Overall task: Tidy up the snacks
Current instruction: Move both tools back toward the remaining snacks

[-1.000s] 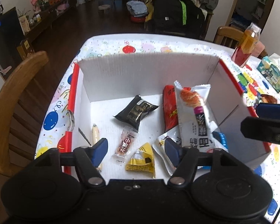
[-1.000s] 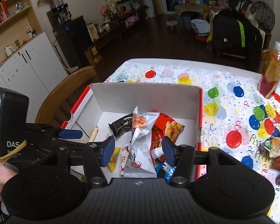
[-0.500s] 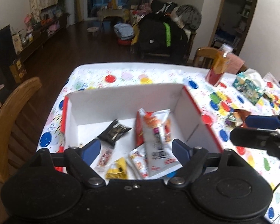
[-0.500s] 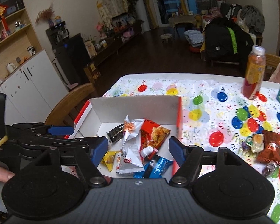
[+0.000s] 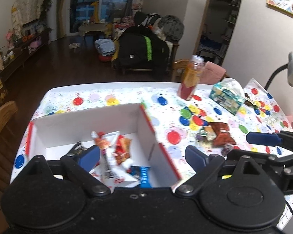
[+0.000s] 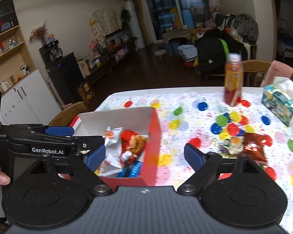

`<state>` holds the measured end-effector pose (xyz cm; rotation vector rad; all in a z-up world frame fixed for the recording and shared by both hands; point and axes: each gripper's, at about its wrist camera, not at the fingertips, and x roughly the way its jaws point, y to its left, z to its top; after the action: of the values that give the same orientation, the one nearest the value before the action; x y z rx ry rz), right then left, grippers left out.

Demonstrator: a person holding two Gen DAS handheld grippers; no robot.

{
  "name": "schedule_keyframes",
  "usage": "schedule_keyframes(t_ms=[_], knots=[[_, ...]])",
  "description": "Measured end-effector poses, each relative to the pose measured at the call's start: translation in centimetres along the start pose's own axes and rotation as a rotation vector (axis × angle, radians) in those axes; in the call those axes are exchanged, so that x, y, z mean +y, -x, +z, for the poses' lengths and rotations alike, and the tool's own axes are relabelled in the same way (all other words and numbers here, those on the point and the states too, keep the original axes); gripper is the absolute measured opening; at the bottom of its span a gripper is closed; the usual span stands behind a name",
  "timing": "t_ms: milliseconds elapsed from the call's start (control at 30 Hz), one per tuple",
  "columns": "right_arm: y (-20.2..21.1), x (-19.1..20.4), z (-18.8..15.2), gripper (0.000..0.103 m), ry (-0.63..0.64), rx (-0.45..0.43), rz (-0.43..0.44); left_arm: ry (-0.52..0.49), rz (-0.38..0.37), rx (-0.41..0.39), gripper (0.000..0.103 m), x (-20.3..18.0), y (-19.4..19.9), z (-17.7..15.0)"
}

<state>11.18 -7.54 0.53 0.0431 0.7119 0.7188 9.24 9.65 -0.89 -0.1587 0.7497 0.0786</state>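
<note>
A red-and-white cardboard box [image 5: 87, 120] [image 6: 154, 136] sits on the table's left part and holds several snack packets, among them a tall white packet [image 5: 107, 156] [image 6: 112, 146] and a red one [image 5: 123, 150] [image 6: 132, 142]. A small pile of loose snacks, with a red-brown packet [image 5: 222, 134] [image 6: 254, 146], lies on the balloon-print cloth to the box's right. My left gripper [image 5: 142, 156] hangs open above the box's near right corner, holding nothing. My right gripper [image 6: 144, 156] is open too, straddling the box's right wall, with nothing between its fingers.
An orange drink bottle [image 5: 190, 78] [image 6: 233, 80] stands at the table's far side beside a teal tissue box [image 5: 226, 95] [image 6: 281, 103]. Wooden chairs [image 5: 0, 128] [image 6: 68, 113] flank the table. A desk lamp [image 5: 291, 70] leans in at the right edge.
Both grippers have risen and swung right, away from the box's inside, and both jaws have spread wider. The loose snack pile on the cloth has come into the left wrist view.
</note>
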Motion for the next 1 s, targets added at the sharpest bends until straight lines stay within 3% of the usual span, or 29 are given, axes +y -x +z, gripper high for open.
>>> schedule_keyframes(t_ms=[267,467,1000], knots=[[1.9,-5.1,-1.6,0.091,-0.030,-0.015,-0.099,-0.024,-0.059,-0.001,0.103,-4.7,-1.9,0.3],[2.2,-9.1,-2.8,0.091,-0.056,0.002,-0.146,-0.029,-0.089,0.010,0.103,-8.2,-4.4,0.7],[0.3,-19.3,-4.2,0.091,-0.098,0.073,-0.190,-0.072,-0.037,0.069,0.103,-15.2,-13.8,1.7]])
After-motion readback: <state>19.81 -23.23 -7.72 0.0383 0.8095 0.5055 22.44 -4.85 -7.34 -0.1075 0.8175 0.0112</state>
